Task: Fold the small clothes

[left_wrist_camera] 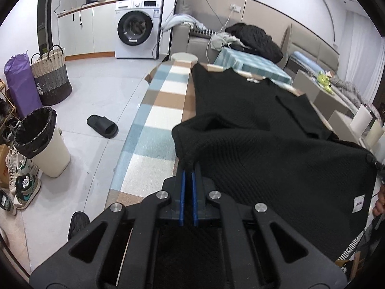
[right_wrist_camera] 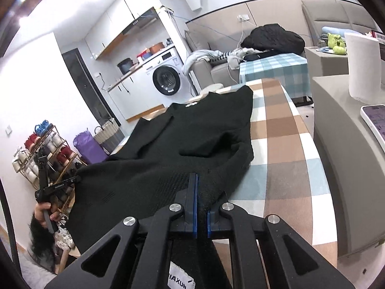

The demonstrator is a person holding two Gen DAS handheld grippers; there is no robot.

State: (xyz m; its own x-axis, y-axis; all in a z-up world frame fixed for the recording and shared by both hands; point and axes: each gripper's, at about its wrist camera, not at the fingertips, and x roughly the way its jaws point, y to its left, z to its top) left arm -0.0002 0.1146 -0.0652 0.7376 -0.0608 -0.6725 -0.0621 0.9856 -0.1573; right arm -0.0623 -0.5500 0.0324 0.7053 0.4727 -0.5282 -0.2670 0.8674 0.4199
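Note:
A black knitted garment lies lengthwise on the checked table, its near hem lifted off the cloth. My left gripper is shut on the hem's left corner, where the fabric bunches over the blue pads. In the right wrist view the same black garment stretches away over the table. My right gripper is shut on the hem's right corner, with knit pinched between its fingers. The left gripper shows there at the hem's far left, held by a hand. A white label hangs at each near corner.
A lined waste bin, woven baskets, a black slipper and shoes stand on the floor to the left. A sofa with clothes lies beyond the table. A grey cabinet bearing a paper roll and a phone stands to the right.

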